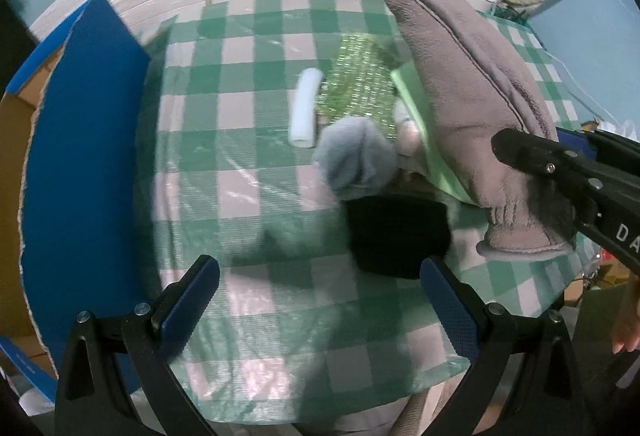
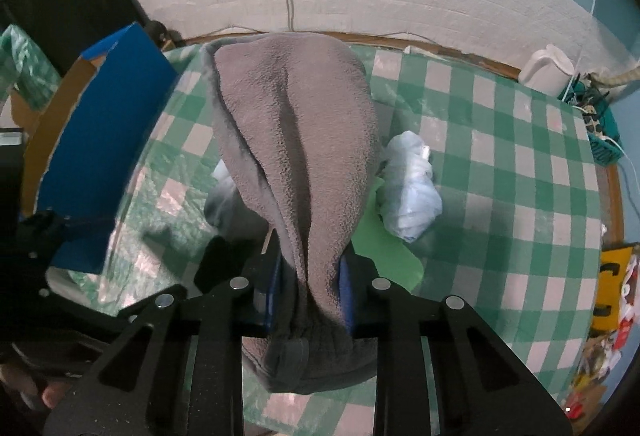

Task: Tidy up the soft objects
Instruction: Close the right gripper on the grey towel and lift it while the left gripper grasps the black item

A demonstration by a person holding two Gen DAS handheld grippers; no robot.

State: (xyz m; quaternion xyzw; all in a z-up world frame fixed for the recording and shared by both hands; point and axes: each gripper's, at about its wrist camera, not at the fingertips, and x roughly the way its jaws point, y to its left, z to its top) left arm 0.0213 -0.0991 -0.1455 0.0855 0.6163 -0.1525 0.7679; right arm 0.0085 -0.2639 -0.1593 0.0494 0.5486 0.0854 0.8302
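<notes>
We find the right gripper (image 2: 310,284) angled steeply downward, its 2 blue-padded jaws clamped close together on a grey fleece cloth (image 2: 296,140). We find the left gripper (image 1: 320,312) also pointing steeply downward, jaws spread wide, nothing between its pads (image 1: 188,310).

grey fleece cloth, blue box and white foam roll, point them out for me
grey fleece cloth (image 2: 296,140), right wrist view, middle of the hanging fabric
blue box (image 1: 84,140), left wrist view, flat blue flap
white foam roll (image 1: 306,107), left wrist view, middle of its length
</notes>
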